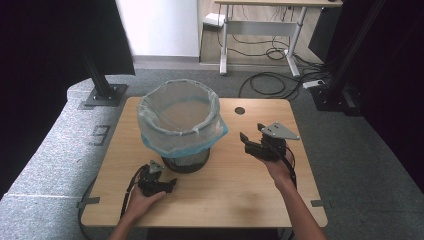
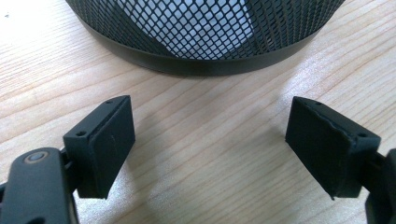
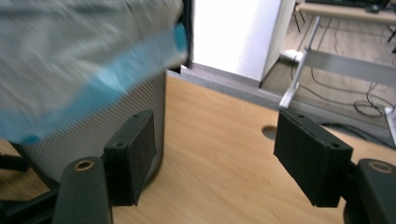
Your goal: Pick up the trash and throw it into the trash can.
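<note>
A black mesh wastebasket [image 1: 187, 160] stands on the wooden table [image 1: 240, 185], lined with a translucent bag [image 1: 180, 120] whose blue-edged rim folds over the top. My left gripper [image 1: 172, 186] lies low on the table just in front of the basket's base [image 2: 205, 65], open, with bare wood between its jaws. My right gripper [image 1: 251, 134] is held above the table to the right of the basket, open and empty. In the right gripper view the basket [image 3: 107, 126] and the bag's overhang [image 3: 93, 70] sit close on the left, blurred.
A round cable hole [image 1: 240, 110] sits near the table's far edge. Beyond the table are grey floor mats, a black stand base [image 1: 102, 95], a desk frame [image 1: 260, 30] and loose cables [image 1: 280, 80] on the floor.
</note>
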A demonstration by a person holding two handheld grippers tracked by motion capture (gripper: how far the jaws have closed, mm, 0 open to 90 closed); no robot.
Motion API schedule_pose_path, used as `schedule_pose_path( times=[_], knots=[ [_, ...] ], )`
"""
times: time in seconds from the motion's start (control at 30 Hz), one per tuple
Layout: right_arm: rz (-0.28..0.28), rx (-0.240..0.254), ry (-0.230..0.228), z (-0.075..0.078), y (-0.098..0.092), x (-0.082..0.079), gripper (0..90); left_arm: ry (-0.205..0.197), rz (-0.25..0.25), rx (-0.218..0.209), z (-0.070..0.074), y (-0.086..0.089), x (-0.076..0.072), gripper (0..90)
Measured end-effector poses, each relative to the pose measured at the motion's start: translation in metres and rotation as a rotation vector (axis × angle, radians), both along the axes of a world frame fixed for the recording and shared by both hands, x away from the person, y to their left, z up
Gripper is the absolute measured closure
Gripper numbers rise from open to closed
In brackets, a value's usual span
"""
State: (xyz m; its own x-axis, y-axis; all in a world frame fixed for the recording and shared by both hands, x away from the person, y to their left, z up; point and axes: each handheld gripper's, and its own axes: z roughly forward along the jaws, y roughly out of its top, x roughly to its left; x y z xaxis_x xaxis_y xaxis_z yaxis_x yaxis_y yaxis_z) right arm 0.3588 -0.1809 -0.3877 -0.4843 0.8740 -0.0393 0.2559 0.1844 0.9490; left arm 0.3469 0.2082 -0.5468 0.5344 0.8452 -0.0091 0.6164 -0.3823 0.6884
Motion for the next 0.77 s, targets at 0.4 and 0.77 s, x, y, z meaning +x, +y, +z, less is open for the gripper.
schedule_pose_path(
  times=[0.4, 0.77],
  knots=[
    [-0.063, -0.017, 0.125, -0.055, -0.032, 0.005, 29.3, -0.001, 0.004, -0.001, 0.000, 0.000, 0.000, 15.7],
    [-0.083, -0.023, 0.139, -0.065, -0.037, 0.006, 29.3, -0.001, 0.004, -0.001, 0.000, 0.000, 0.000, 15.7]
  ],
)
